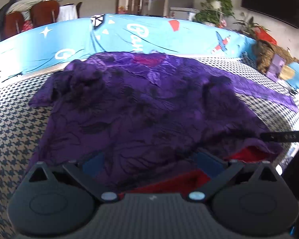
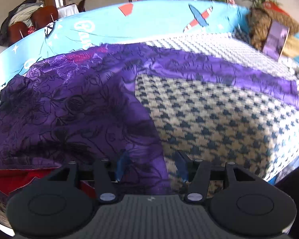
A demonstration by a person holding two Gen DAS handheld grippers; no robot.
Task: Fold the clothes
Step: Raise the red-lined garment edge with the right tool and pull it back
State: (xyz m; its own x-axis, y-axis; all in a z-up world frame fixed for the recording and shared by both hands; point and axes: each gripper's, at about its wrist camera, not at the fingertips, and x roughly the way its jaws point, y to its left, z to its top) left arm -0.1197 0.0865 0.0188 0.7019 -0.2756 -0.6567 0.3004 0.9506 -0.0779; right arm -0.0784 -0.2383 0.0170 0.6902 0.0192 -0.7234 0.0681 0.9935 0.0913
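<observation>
Nearest the left wrist camera, the left gripper [image 1: 150,160] stood with its jaws spread wide and nothing clamped between its blue pads [image 1: 93,162]; it hung over the near hem of the purple garment [image 1: 141,103]. The red lining [image 1: 181,181] showed at that hem, turned up just in front of the gripper's body. A thin dark bar [image 1: 283,136] reached in from the right edge of that view; what it belonged to could not be told.

In the right wrist view, the right gripper [image 2: 151,167] was partly open. The right-hand edge of the purple garment [image 2: 73,109] lay below the gap between its pads, but they did not press on the cloth, so it held nothing.

Beyond both grippers the garment lay spread flat on the houndstooth cover [image 1: 14,123], its dark floral pattern facing up. One sleeve stretched out to the right across the cover [image 2: 225,73], and the other lay bunched at the far left [image 1: 55,83]. The collar end, with a patch of pink-red, pointed away from the cameras.

Farther back, a light blue printed sheet [image 1: 149,33] ran behind the garment. Past it stood wooden chairs [image 1: 43,13] at the far left and potted plants [image 1: 215,6] at the far right.
</observation>
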